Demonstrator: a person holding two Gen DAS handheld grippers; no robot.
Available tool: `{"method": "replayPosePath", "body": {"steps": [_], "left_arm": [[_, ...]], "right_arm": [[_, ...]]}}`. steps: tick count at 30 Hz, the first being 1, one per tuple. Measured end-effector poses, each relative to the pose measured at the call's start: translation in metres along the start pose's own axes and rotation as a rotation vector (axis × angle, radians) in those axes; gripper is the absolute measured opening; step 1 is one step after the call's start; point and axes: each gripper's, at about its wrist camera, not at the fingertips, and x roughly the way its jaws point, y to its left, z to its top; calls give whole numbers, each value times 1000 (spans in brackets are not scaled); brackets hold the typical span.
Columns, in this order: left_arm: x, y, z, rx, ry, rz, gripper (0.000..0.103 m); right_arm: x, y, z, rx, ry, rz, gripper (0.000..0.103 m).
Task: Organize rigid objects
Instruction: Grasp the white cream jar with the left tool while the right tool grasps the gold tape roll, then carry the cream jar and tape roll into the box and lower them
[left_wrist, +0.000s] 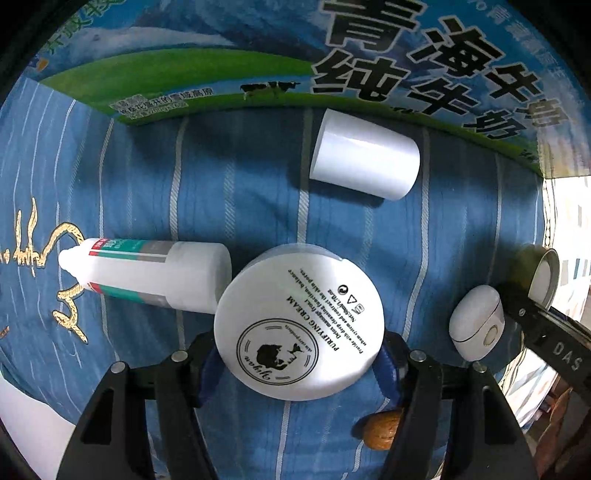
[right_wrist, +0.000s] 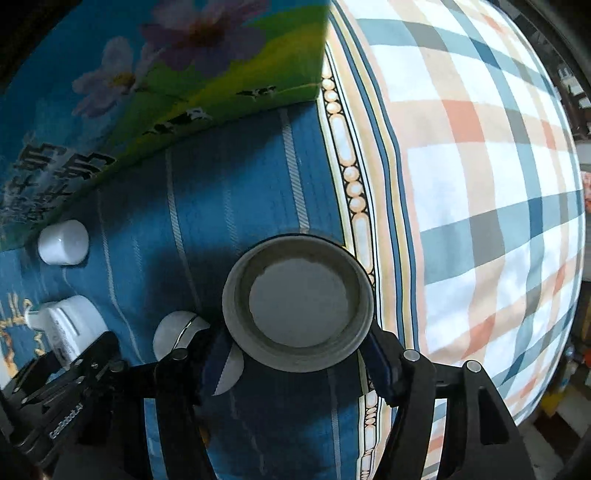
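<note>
While the left gripper (left_wrist: 299, 363) clamps the cream jar (left_wrist: 299, 325), the right gripper (right_wrist: 299, 363) pinches a tin lid (right_wrist: 298, 303) (both upright).

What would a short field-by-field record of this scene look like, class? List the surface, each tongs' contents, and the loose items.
surface: blue striped cloth
backdrop: printed milk carton
left tongs: closed on white cream jar
right tongs: closed on round metal lid
loose items: white cup on its side; white bottle lying flat; white earbud case; walnut
</note>
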Motion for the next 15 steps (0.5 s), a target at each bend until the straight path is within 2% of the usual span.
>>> {"method": "replayPosePath", "body": {"steps": [5,15], "left_arm": [[-20,4,-7,9,-34,-3,65],[-66,-22,-51,60,-117,-41,65]], "right_arm": [[1,30,-9,-49,-1,-16,62],[-31,35,-55,-157,-74,23,62]]}}
